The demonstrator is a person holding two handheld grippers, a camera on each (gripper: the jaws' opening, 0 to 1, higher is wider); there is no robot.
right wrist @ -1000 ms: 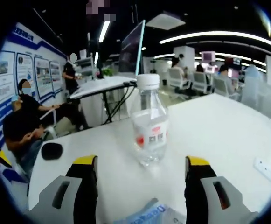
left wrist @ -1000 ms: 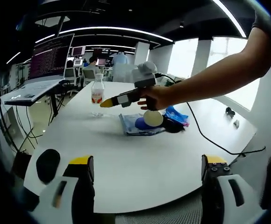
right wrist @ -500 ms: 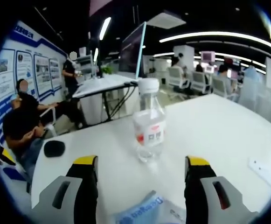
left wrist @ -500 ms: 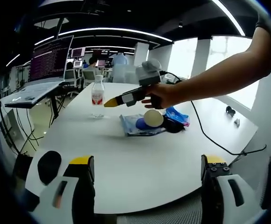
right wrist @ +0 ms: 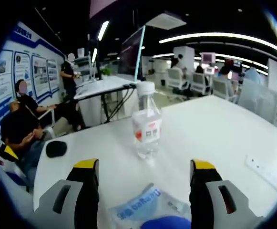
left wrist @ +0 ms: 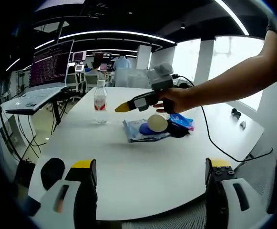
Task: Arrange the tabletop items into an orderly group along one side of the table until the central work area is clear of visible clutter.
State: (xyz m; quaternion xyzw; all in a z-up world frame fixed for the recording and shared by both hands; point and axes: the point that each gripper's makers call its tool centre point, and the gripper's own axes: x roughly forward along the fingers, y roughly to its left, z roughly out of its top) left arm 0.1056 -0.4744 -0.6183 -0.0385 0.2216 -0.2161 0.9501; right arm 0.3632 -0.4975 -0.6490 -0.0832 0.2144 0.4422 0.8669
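A clear water bottle with a red-and-white label stands upright on the white table, far left of the clutter. It rises in the middle of the right gripper view as the bottle. My right gripper is open and hangs short of it, above a blue packet. From the side, the right gripper floats over the pile: blue packet, round cream lid, black item, blue wrapper. My left gripper stands open at the near table edge.
A black mouse lies at the table's near left corner, also seen as the mouse. A black cable runs across the right side. A white power strip lies right. A laptop stand and seated people flank the table.
My right gripper has drawn back from the bottle, which now looks smaller and farther; more of the blue packet shows beneath it. The left gripper has barely moved.
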